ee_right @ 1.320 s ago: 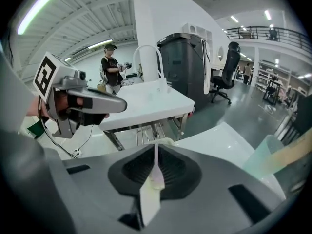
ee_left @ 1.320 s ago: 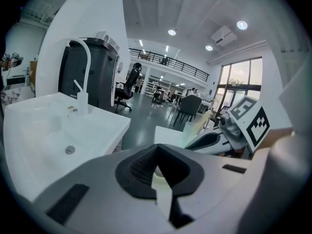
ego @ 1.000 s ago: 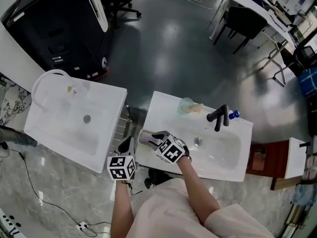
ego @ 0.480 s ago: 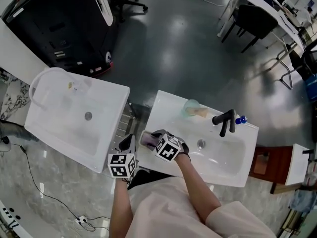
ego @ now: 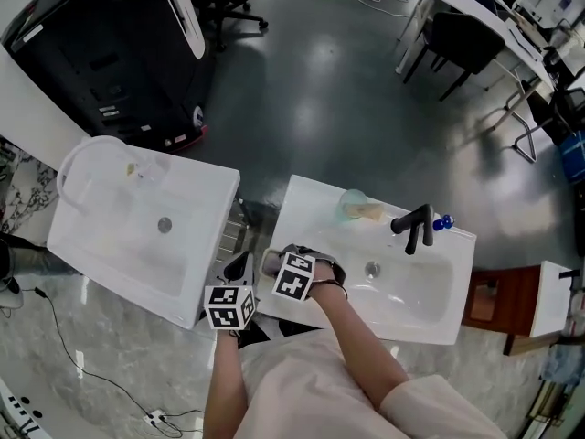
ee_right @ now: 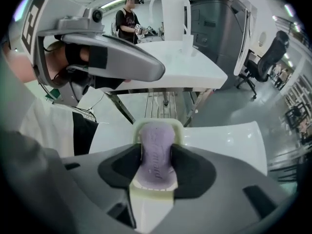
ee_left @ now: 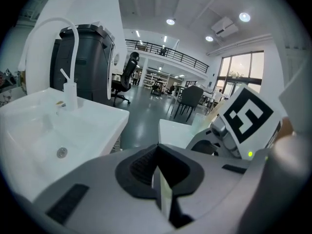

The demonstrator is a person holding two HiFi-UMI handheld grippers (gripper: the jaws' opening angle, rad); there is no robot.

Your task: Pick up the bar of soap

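A purple bar of soap (ee_right: 157, 155) lies in a pale green dish (ee_right: 155, 126) on the left corner of the white washbasin counter (ego: 302, 210). My right gripper (ee_right: 157, 165) reaches over it; its jaws are closing, and the dark pads touch both sides of the bar. In the head view the soap (ego: 270, 262) shows just ahead of the right gripper (ego: 277, 265). My left gripper (ego: 239, 267) hangs in the gap between the two basins, shut with nothing in it; the left gripper view shows its jaws (ee_left: 158, 175) pressed together.
A black faucet (ego: 413, 225) and a blue-tipped item stand at the basin's back. A clear cup (ego: 350, 203) sits on the back counter. A second white basin (ego: 101, 245) with a white tap stands to the left, with a metal rack (ee_right: 163, 101) between. A person (ee_right: 129, 18) stands far off.
The right gripper's marker cube has shifted a little left, toward the counter's corner and over the soap. The left gripper has stayed in the gap between the basins.
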